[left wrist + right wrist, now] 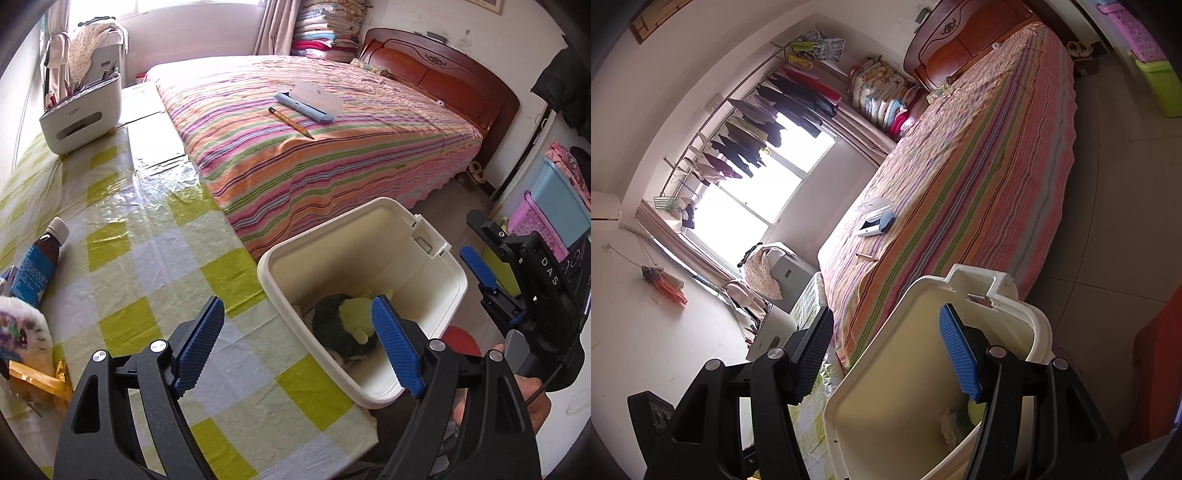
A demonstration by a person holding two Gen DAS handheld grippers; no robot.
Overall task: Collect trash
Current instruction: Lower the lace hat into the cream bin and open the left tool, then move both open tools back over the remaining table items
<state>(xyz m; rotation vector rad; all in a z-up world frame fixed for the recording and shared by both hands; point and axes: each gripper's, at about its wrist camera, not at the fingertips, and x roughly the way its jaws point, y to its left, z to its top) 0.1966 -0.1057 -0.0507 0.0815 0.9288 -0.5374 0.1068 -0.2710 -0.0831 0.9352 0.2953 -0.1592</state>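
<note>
Trash, a dark green plush (343, 328) with some lace cloth, lies at the bottom of the white bin (458, 280), below and between the left tongs (299, 343). These tongs stand wide and hold nothing. The right tongs (886, 354) are tilted sideways over the bin (886, 332), also spread wide and empty. Left of the left tongs, a brown bottle (40, 266) and a wrapped snack (33, 384) lie on the checked tabletop (155, 258). Beyond the bin is the striped bed (314, 147) with a pencil (291, 123).
</note>
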